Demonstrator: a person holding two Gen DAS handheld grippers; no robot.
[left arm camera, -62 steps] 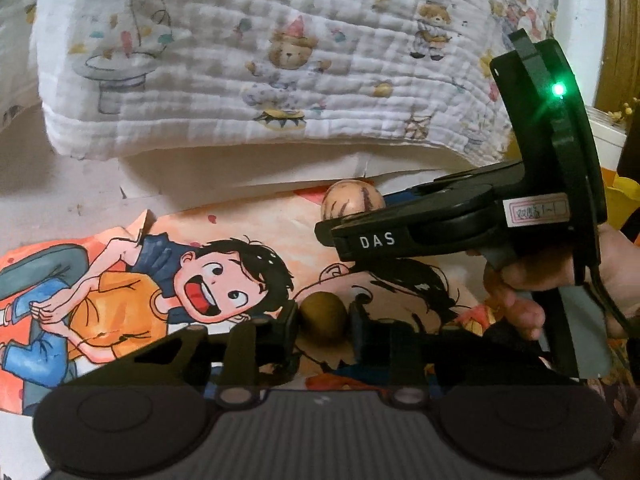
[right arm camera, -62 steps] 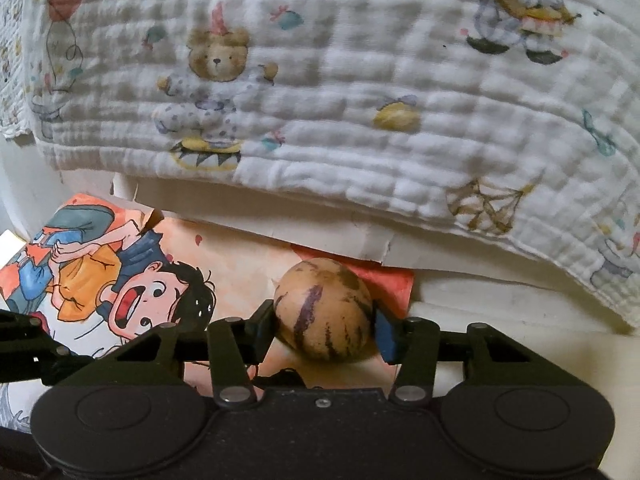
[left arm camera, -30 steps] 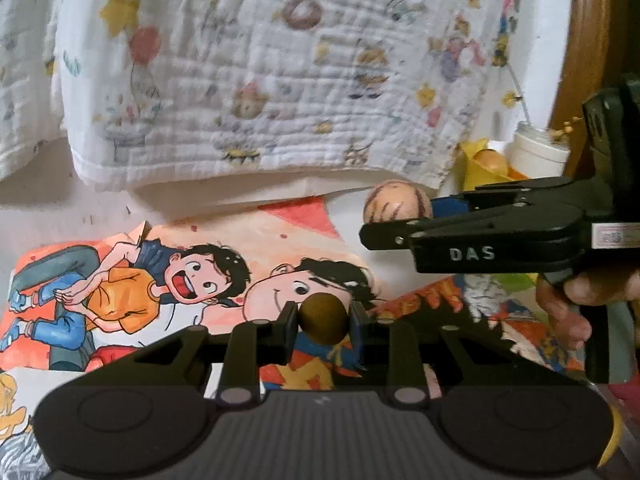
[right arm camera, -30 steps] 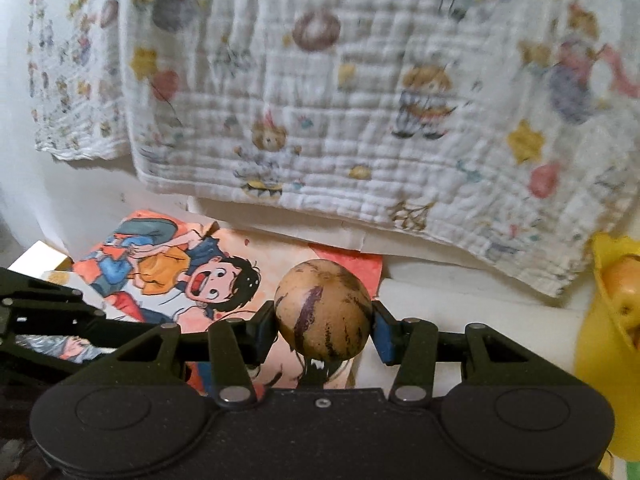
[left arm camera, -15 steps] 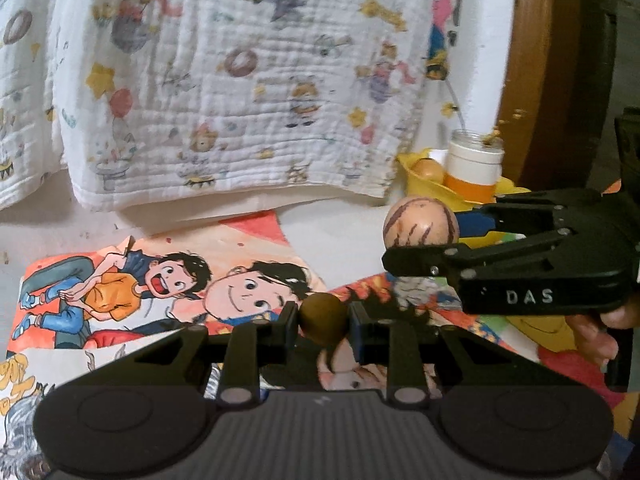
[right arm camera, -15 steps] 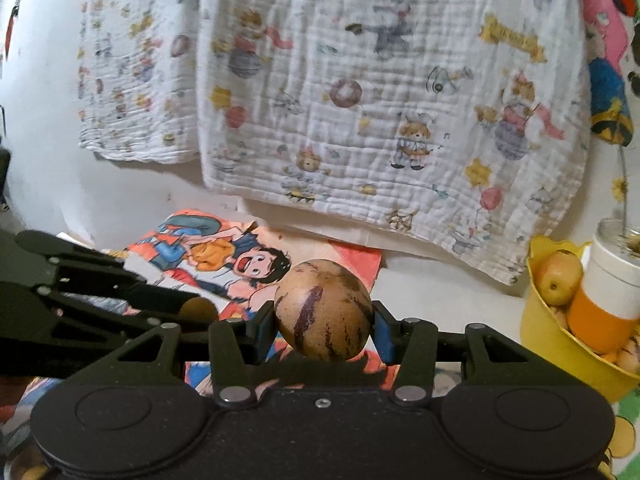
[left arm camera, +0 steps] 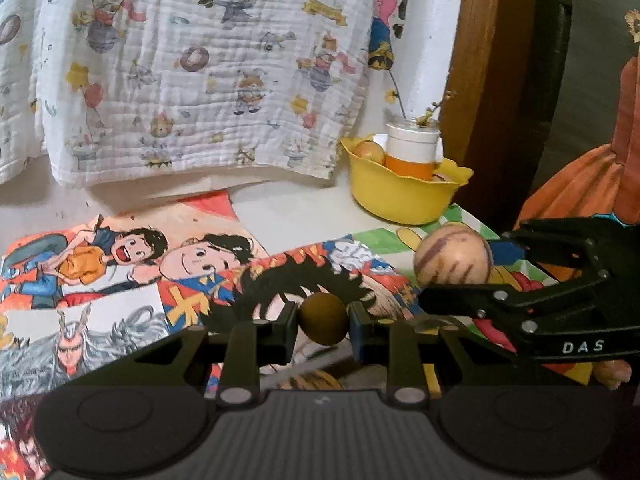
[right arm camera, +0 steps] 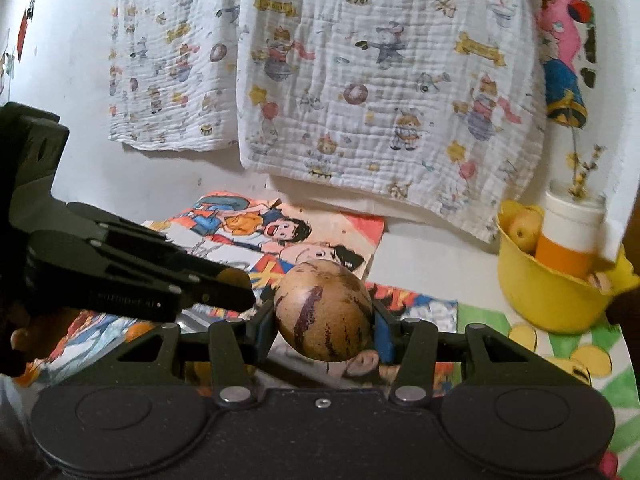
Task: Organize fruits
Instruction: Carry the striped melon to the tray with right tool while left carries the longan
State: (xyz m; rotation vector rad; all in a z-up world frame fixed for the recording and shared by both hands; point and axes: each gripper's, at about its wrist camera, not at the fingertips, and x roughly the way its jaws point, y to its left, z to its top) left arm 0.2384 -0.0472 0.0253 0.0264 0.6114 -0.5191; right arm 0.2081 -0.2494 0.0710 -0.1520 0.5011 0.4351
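Observation:
My left gripper (left arm camera: 323, 323) is shut on a small round brown fruit (left arm camera: 322, 318), held above the cartoon posters. My right gripper (right arm camera: 325, 320) is shut on a tan egg-shaped fruit with purple streaks (right arm camera: 324, 314); this striped fruit also shows in the left wrist view (left arm camera: 454, 261), right of the left gripper. A yellow bowl (left arm camera: 400, 200) stands at the back right with a pale fruit (left arm camera: 370, 149) and a white-and-orange jar (left arm camera: 412, 152) in it. The bowl also shows in the right wrist view (right arm camera: 552, 300). The left gripper appears at the left of the right wrist view (right arm camera: 236, 284).
Colourful cartoon posters (left arm camera: 132, 256) cover the white surface. A printed white quilted cloth (left arm camera: 200, 68) hangs behind them. A brown wooden frame (left arm camera: 476, 60) rises at the far right, with an orange garment (left arm camera: 600, 176) beside it.
Both grippers have pulled back and swung right with their fruits still held. The yellow bowl has come further into view, now closer to the frame's middle in the left wrist view.

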